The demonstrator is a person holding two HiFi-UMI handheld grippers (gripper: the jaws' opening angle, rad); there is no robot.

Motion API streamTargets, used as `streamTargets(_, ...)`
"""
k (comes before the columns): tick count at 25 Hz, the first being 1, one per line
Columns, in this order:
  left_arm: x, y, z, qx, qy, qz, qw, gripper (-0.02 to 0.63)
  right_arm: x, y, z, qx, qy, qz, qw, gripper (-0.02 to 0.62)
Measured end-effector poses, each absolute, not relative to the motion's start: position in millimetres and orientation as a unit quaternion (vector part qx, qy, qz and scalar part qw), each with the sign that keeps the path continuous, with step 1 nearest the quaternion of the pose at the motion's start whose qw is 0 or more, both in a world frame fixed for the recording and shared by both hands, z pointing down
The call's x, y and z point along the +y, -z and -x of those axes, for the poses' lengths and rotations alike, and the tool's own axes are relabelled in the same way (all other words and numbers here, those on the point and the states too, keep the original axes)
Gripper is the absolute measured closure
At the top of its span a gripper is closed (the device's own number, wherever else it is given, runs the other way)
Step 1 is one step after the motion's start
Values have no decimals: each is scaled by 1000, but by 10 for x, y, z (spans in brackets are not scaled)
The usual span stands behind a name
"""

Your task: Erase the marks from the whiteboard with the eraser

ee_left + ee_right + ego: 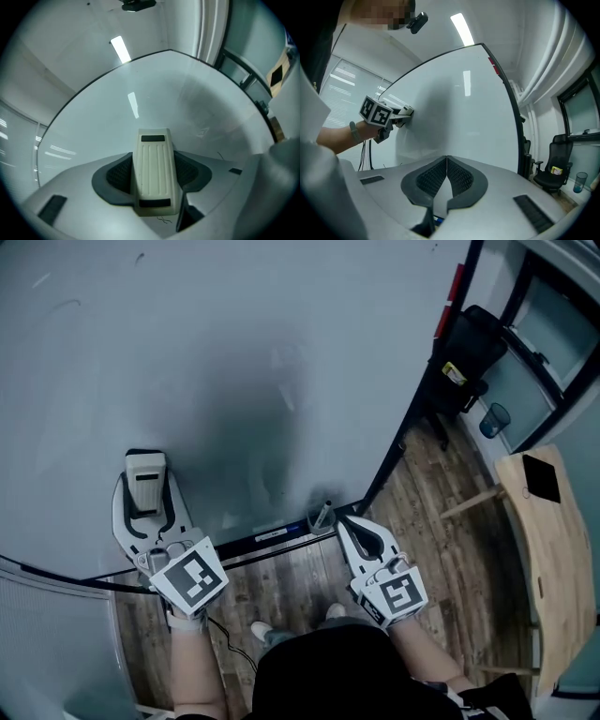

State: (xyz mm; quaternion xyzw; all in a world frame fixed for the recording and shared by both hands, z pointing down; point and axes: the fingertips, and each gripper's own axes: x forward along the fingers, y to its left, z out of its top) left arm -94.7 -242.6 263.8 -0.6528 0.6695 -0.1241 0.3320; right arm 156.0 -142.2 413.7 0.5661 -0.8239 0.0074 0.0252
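The whiteboard (pixel 234 362) fills most of the head view, with faint streaks near its top left corner. A cream ribbed eraser (pixel 145 468) is pressed flat to the board's lower left, and my left gripper (pixel 146 491) is shut on it. In the left gripper view the eraser (pixel 153 171) sits between the dark pads (pixel 118 174), with a thin mark (pixel 220 155) on the board to its right. My right gripper (pixel 351 529) is shut on nothing, low at the board's bottom edge. In the right gripper view its jaws (pixel 447 165) meet, and the left gripper (pixel 389 118) shows against the board.
A marker (pixel 323 516) stands at the board's bottom tray (pixel 272 535). To the right are a black office chair (pixel 473 343), a blue cup (pixel 494 420) on the wood floor and a wooden table (pixel 553 559) with a dark flat object (pixel 541 477).
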Motion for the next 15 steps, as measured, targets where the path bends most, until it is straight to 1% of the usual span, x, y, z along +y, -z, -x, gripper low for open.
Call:
streamTargets(3,-2424,-2758,441,636,131,688,324,345,-1349,-4159,-1766,-820,-9,-571,28,566)
streamTargets(7,-2539,-3134,-135,629,118,717,276,344,-1273,-4172,-1998,-818,-2,-574,24,566)
streamTargets(11,-2556,-3417,-758,599,132,737,285,344,-1131,-4178,-2245,-806,0,-592,24,566)
streamTargets(15,-2473,-3759,-1350,544,150,784,258,344,-929,-4245,-2566,-787,-8,-616,31,566)
